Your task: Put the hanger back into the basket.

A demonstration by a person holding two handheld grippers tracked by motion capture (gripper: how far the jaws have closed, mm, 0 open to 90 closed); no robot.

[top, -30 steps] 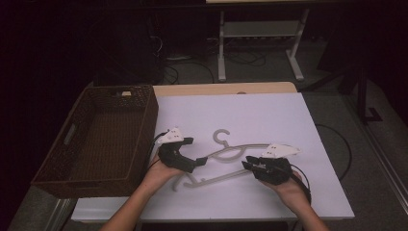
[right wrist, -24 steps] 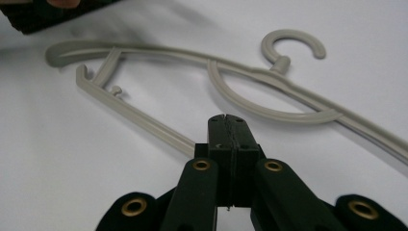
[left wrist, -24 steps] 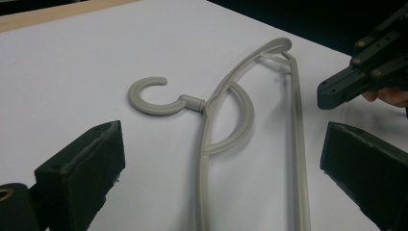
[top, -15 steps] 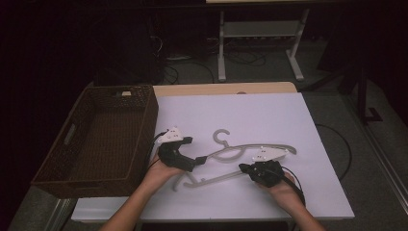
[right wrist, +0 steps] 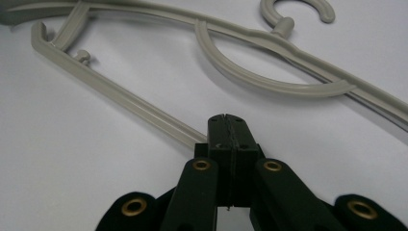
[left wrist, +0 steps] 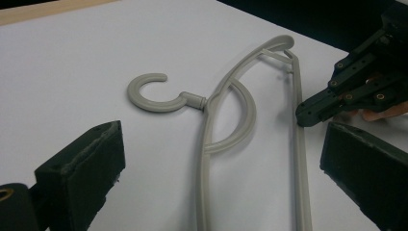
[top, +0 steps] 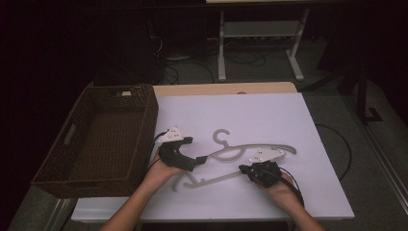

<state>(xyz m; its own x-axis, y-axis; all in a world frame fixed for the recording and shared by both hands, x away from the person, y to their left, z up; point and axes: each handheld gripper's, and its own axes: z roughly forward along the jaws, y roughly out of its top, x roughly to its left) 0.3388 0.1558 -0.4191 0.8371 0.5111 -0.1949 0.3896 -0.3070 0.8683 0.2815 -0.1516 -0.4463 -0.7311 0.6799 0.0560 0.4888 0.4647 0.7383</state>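
we see hanger point(top: 250, 155) flat on white table point(top: 288, 120), right of basket point(top: 103, 139) | right claw point(right wrist: 226, 126) clamped on its lower bar, jaws just closed | left claw point(left wrist: 216, 168) apart, straddling hanger's left end

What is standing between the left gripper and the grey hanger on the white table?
Nothing visible: the left gripper, jaws open, already straddles the hanger, with bare table around it.

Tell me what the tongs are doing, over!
Right tongs shut on the hanger bar. Left tongs open, straddling the hanger. Basket left of it, nothing in the way.
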